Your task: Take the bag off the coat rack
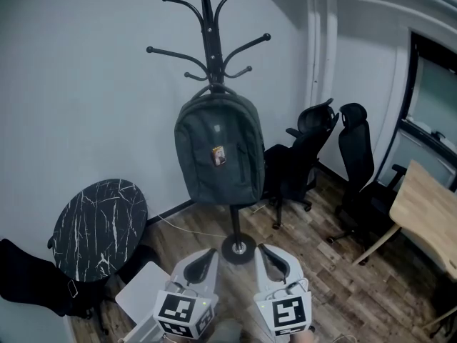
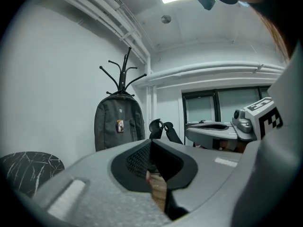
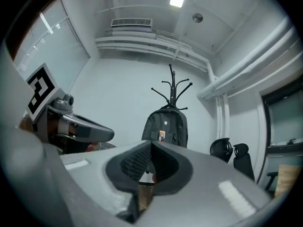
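A dark grey backpack [image 1: 218, 148] hangs by its top loop from a black coat rack [image 1: 208, 41] standing against the white wall. A small picture tag sits on the bag's front. My left gripper [image 1: 208, 253] and right gripper [image 1: 263, 249] are side by side at the bottom of the head view, both shut and empty, pointing level at the rack from a distance. The left gripper view shows the backpack [image 2: 118, 126] far beyond the closed jaws of the left gripper [image 2: 150, 146]. In the right gripper view the backpack [image 3: 165, 129] hangs straight ahead of the right gripper [image 3: 150, 148].
The rack's round base [image 1: 238, 249] rests on the wood floor just ahead of the grippers. A round black marble table [image 1: 100, 227] stands to the left, a white box [image 1: 146, 299] below it. Two black office chairs [image 1: 303, 156] and a wooden table [image 1: 425, 213] stand to the right.
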Demonstrator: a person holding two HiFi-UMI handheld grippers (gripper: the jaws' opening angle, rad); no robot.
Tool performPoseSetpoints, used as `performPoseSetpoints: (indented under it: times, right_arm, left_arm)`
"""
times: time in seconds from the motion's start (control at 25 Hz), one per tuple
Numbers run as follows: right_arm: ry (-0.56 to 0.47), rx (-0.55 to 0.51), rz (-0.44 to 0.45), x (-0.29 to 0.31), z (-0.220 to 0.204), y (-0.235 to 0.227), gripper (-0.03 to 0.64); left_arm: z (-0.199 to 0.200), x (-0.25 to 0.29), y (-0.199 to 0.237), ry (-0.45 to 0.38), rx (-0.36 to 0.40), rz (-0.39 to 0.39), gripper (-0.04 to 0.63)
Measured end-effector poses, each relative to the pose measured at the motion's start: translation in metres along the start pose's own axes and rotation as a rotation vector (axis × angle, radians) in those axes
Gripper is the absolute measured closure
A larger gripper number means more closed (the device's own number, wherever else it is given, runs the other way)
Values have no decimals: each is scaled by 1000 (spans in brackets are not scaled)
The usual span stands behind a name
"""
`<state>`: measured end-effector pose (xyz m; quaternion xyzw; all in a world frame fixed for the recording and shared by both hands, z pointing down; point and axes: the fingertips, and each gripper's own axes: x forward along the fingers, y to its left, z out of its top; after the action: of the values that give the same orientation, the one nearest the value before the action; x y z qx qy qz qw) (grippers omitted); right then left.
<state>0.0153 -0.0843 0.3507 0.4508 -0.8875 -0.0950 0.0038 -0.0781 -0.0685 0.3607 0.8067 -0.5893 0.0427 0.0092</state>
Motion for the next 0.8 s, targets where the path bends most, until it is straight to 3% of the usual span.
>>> performPoseSetpoints:
  times: [0.44,0.8]
  right_arm:
    - [-20,92,-23,38,-3,-30,614]
    - [-31,29,-26,76,-4,-42,614]
  left_arm:
    - [3,44,34,-9,-11,21,584]
    - [8,81,64,-23,-11,28,584]
